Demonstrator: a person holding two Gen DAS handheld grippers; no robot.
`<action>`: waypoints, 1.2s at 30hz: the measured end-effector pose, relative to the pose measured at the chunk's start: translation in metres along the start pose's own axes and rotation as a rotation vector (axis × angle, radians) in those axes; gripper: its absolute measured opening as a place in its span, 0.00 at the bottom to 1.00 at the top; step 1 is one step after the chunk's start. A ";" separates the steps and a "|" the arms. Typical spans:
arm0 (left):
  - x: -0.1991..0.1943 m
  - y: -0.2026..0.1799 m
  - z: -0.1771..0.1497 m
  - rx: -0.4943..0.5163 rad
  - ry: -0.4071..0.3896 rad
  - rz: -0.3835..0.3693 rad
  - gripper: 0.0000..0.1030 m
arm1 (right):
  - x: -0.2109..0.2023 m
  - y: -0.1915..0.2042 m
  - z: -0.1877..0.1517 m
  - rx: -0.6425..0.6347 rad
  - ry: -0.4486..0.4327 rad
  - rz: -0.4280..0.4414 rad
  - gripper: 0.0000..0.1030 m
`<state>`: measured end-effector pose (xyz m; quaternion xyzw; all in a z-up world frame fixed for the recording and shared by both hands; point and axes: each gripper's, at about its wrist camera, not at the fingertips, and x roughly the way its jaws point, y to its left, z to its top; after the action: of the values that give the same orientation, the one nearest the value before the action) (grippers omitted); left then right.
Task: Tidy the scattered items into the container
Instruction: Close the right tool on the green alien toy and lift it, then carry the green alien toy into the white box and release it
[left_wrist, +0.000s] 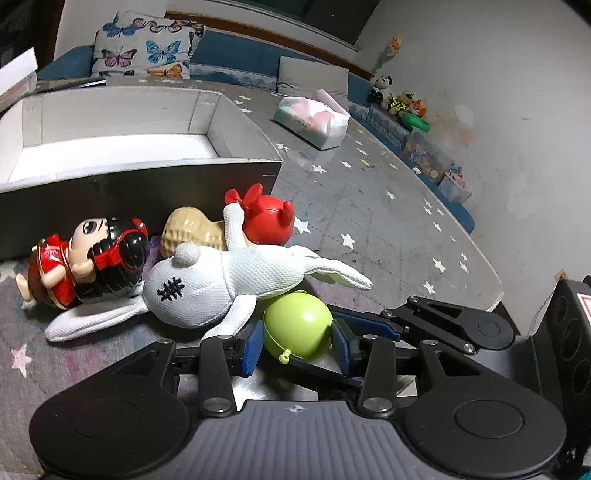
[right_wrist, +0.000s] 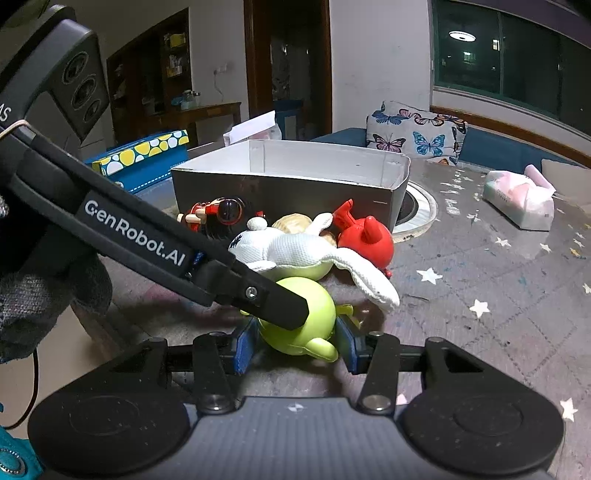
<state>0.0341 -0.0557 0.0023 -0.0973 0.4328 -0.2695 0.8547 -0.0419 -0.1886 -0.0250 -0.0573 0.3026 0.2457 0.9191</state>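
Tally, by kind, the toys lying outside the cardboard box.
Red pig toy: 1
White plush rabbit: 1
Peanut toy: 1
Doll in red dress: 1
Green toy, partly hidden: 1
Total: 5

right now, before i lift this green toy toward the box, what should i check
1. Right claw grips the green toy: both pads sit against its sides. Ok.
2. Left claw is clear of the toy: its pads flank it closely and one finger crosses over it. Cannot tell.
3. Nothing rests on the toy: the white plush lies over its top edge. Not ok.
4. Box is ready: top open, room inside. Ok.
5. Way to the box is clear: the doll and red toy lie against its near wall, so lift over them. Not ok.
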 end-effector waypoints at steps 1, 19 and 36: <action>0.000 0.001 -0.001 -0.013 0.003 -0.005 0.42 | 0.000 0.000 0.000 0.000 0.001 0.000 0.47; -0.062 -0.022 0.014 0.053 -0.174 -0.022 0.41 | -0.041 0.013 0.039 -0.121 -0.138 -0.017 0.46; -0.023 0.055 0.130 -0.081 -0.219 -0.001 0.41 | 0.063 -0.041 0.149 -0.220 -0.114 0.013 0.46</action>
<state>0.1468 -0.0064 0.0748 -0.1610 0.3473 -0.2400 0.8921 0.1006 -0.1605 0.0572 -0.1419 0.2214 0.2865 0.9213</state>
